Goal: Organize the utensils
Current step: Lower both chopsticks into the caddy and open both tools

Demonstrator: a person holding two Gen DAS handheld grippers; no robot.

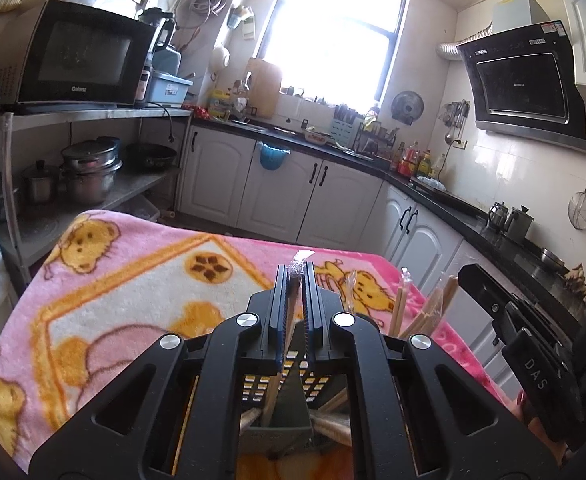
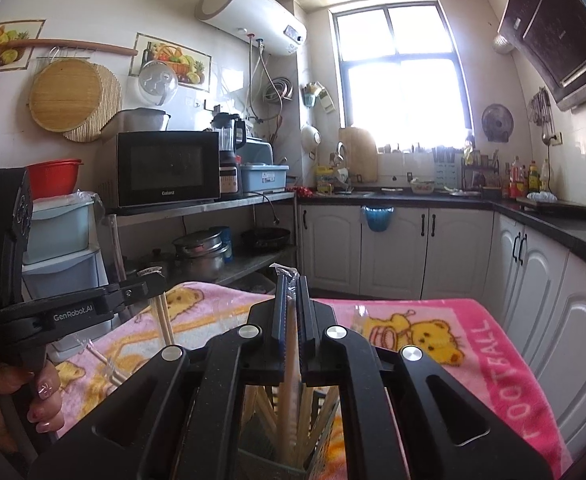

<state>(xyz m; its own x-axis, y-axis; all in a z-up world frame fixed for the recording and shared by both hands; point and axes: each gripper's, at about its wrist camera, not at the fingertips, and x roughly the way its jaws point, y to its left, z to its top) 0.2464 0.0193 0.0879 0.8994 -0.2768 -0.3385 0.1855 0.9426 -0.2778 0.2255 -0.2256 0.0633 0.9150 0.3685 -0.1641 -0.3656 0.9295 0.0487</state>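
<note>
My left gripper (image 1: 297,270) is shut on a pair of plastic-wrapped wooden chopsticks (image 1: 291,320), held upright over a dark slotted utensil holder (image 1: 285,420) that stands on the pink blanket. My right gripper (image 2: 291,280) is shut on another wrapped pair of chopsticks (image 2: 291,344) above the same holder (image 2: 269,468), which has several wrapped chopsticks (image 2: 265,412) in it. More chopsticks (image 1: 433,312) stick up to the right in the left wrist view. The left gripper also shows in the right wrist view (image 2: 155,278), holding its chopsticks (image 2: 164,316).
A pink bear-print blanket (image 1: 133,280) covers the table. Behind it are white cabinets (image 1: 285,188) with a black counter, a metal rack with a microwave (image 1: 81,56) and pots (image 1: 89,172), and a window. The right gripper body (image 1: 533,352) is close on the right.
</note>
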